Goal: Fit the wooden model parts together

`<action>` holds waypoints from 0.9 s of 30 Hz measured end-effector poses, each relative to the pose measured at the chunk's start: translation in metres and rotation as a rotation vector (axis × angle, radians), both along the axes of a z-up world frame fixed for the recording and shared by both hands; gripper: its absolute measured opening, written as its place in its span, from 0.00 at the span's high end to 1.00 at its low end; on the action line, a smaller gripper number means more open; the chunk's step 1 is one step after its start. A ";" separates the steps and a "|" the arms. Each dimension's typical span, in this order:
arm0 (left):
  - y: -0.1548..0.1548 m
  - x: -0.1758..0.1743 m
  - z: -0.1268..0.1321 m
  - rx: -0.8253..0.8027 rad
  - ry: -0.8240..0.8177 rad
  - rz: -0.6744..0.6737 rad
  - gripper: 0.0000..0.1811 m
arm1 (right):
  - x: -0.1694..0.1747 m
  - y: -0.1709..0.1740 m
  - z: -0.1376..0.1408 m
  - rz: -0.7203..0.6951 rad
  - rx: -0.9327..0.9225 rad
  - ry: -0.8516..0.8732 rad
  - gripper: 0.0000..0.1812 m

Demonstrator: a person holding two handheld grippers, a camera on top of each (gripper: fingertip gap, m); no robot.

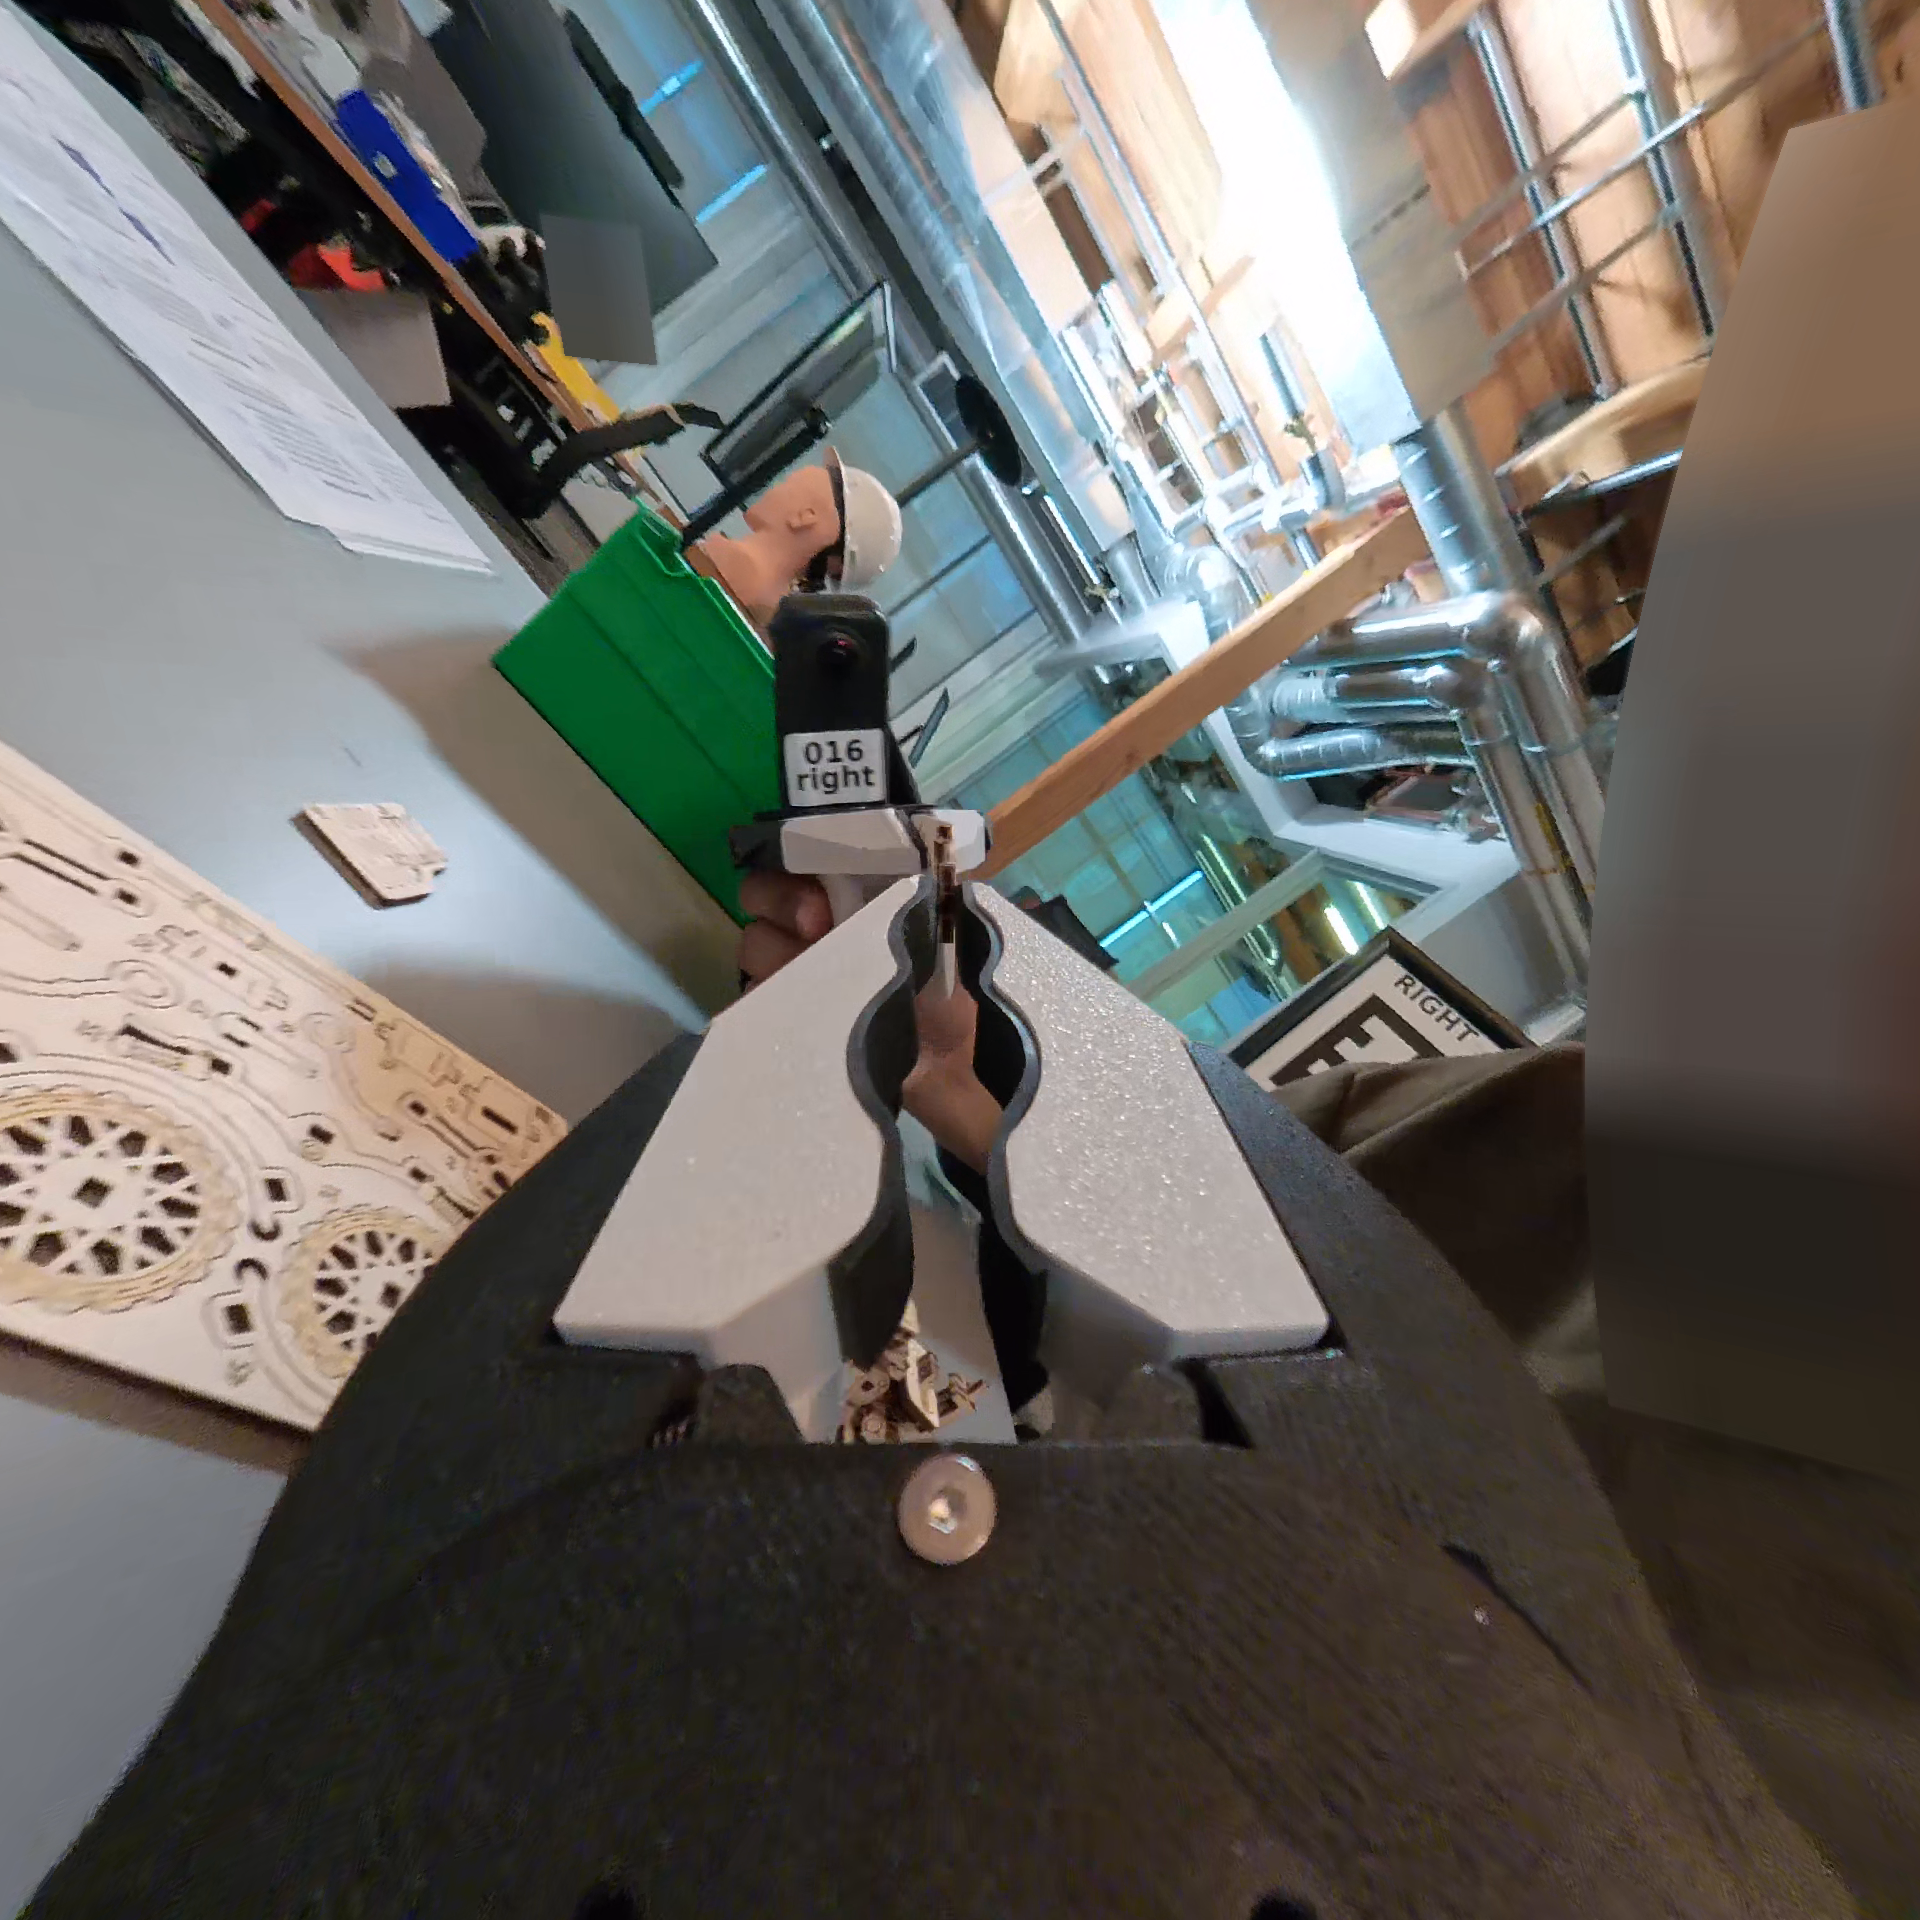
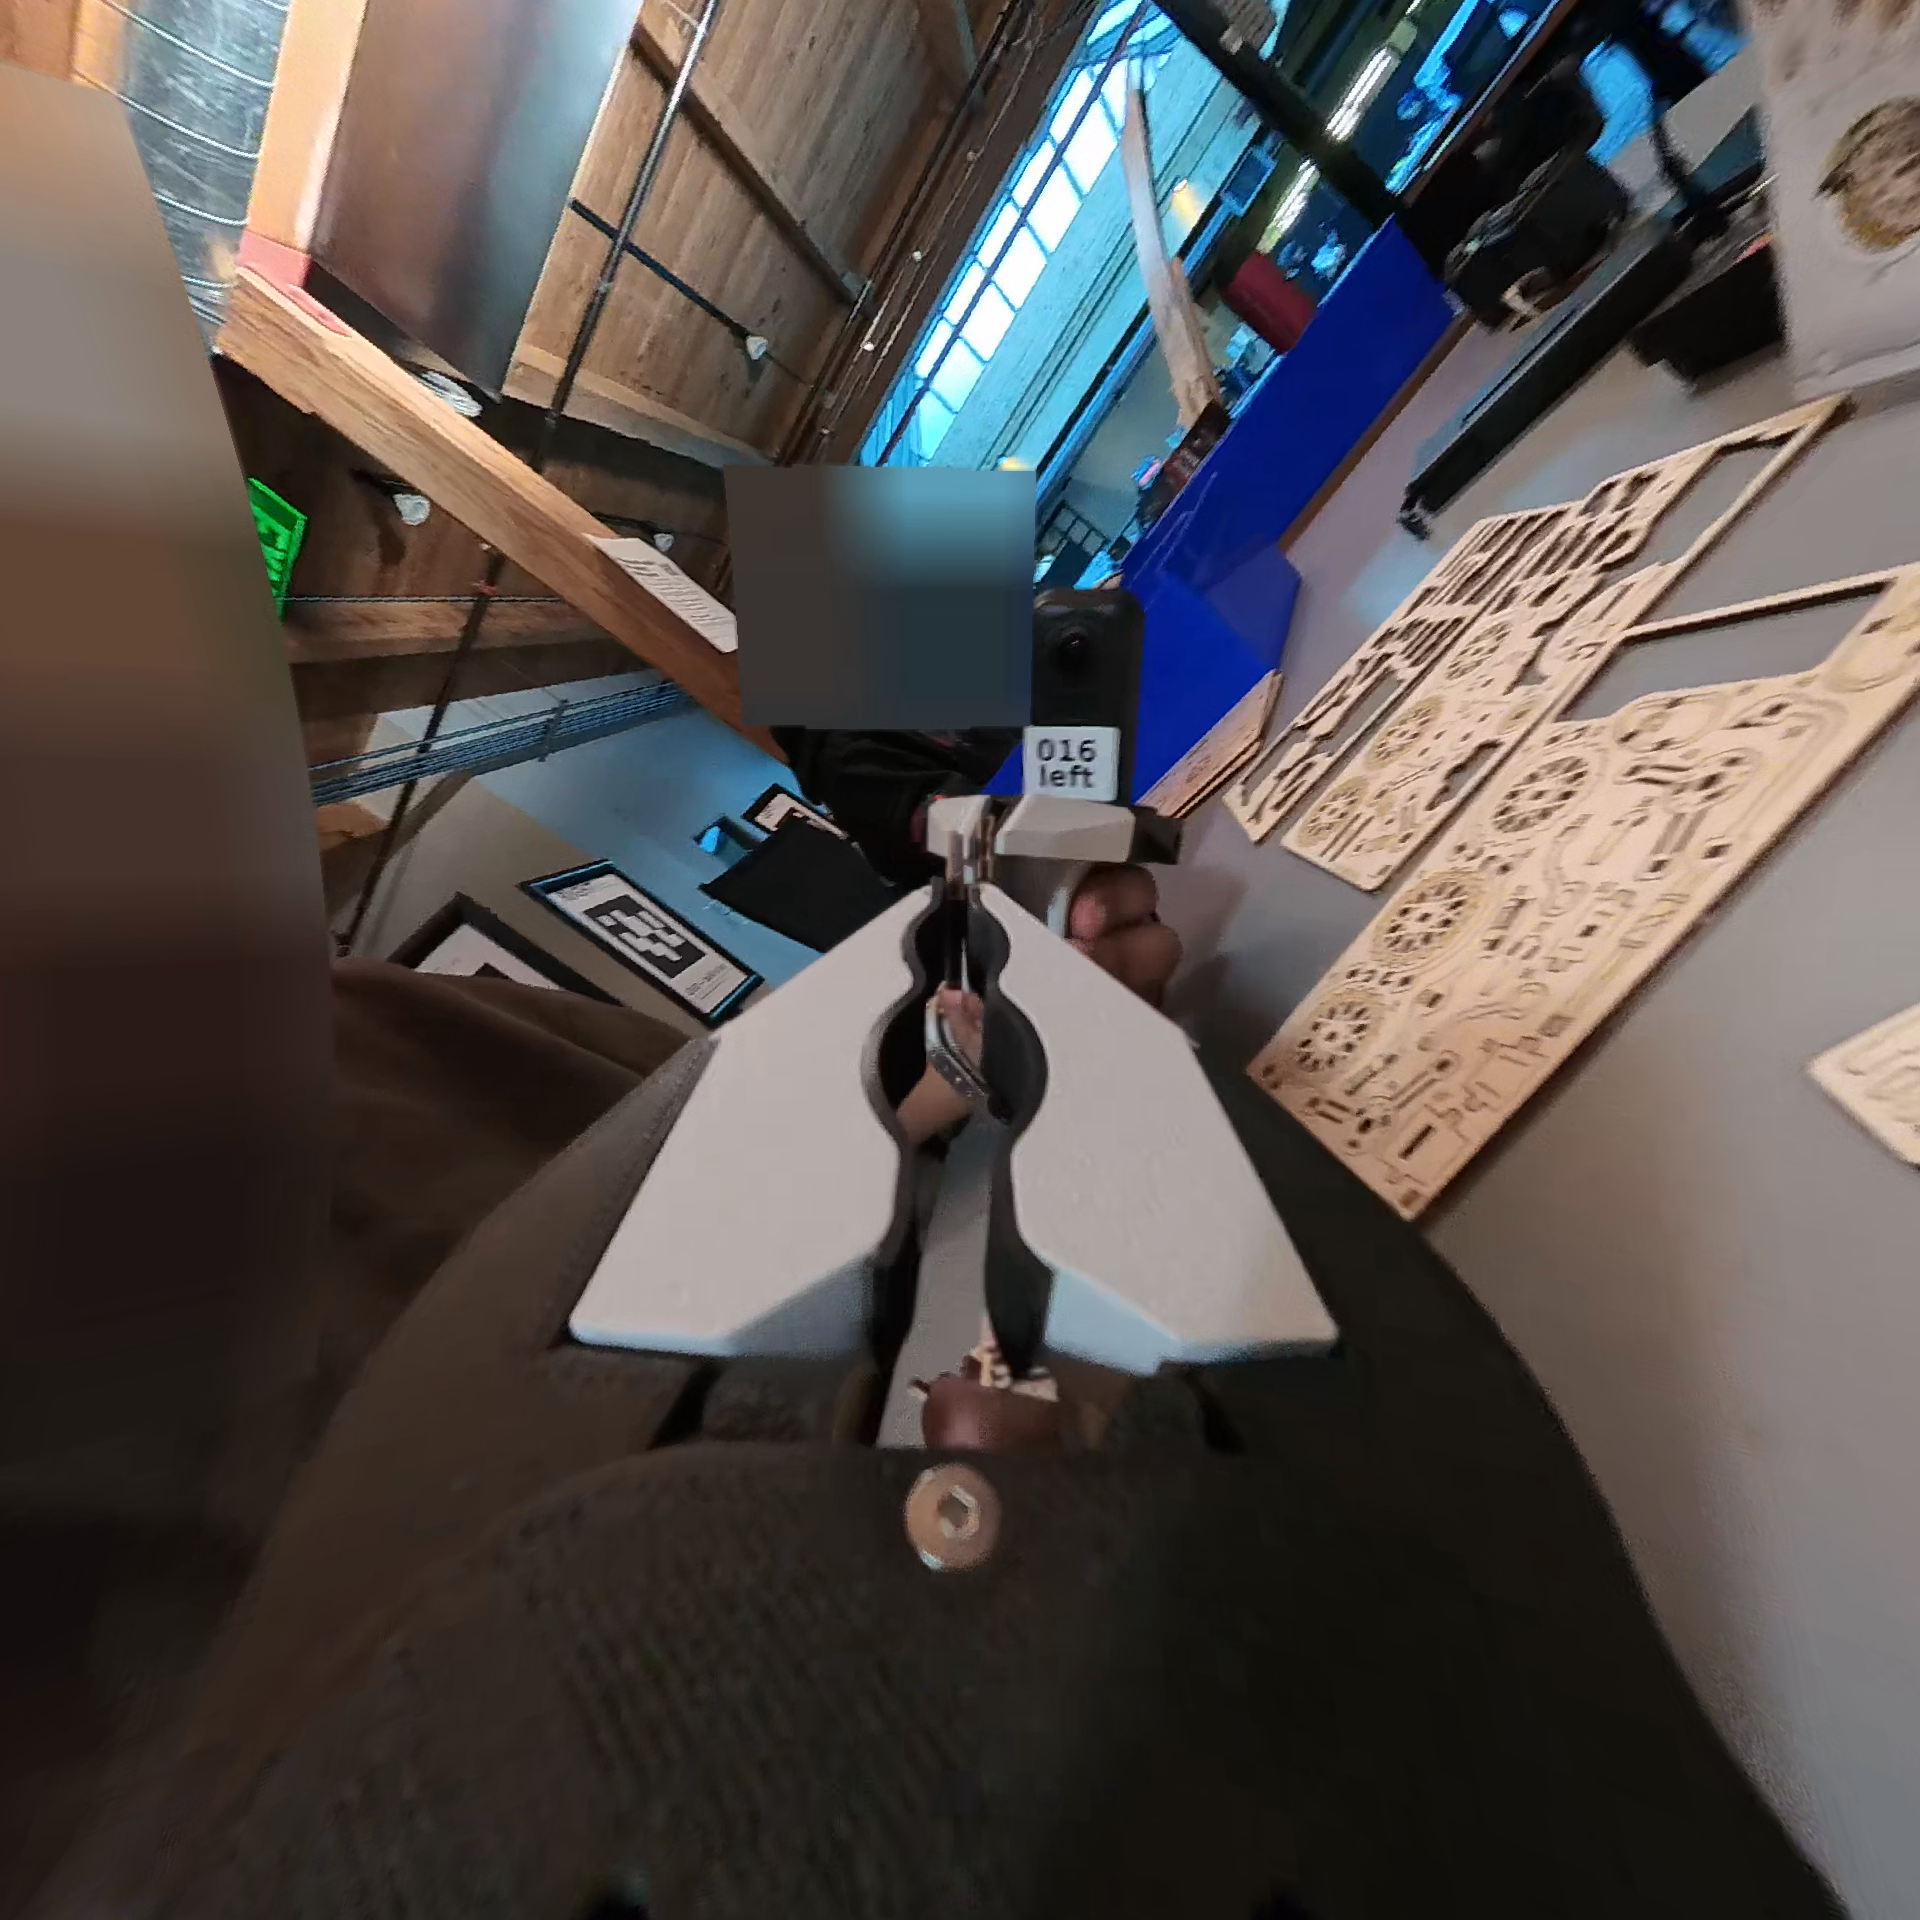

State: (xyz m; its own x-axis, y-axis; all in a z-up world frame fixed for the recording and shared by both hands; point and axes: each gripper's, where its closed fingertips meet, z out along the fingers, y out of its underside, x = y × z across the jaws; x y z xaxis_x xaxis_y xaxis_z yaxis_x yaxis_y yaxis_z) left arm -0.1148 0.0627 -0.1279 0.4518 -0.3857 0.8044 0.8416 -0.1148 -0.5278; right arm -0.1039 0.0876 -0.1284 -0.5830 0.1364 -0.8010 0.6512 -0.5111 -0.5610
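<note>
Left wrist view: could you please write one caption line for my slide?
Left gripper and right gripper meet tip to tip, pinching small wooden model parts above a grey table bearing a laser-cut plywood sheet.

A small, thin, pale wooden model part (image 1: 943, 871) with dark laser-cut edges stands nearly upright in the air, held at the meeting tips of the two grippers, well above the grey table. On the table lie several flat light plywood sheets (image 2: 1538, 935) with laser-cut wheels and small pieces, some already pushed out. One small cut-off piece of plywood (image 1: 374, 852) lies flat just beyond the nearest sheet.
</note>
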 end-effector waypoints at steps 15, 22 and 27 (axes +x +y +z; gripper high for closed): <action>0.003 -0.010 -0.021 -0.101 0.070 0.056 1.00 | -0.024 0.100 -0.102 -0.382 0.568 -0.365 1.00; 0.004 -0.009 -0.022 -0.103 0.067 0.044 1.00 | -0.025 0.105 -0.102 -0.409 0.546 -0.377 0.96; 0.004 -0.009 -0.023 -0.104 0.065 0.040 1.00 | -0.026 0.106 -0.104 -0.418 0.565 -0.384 0.91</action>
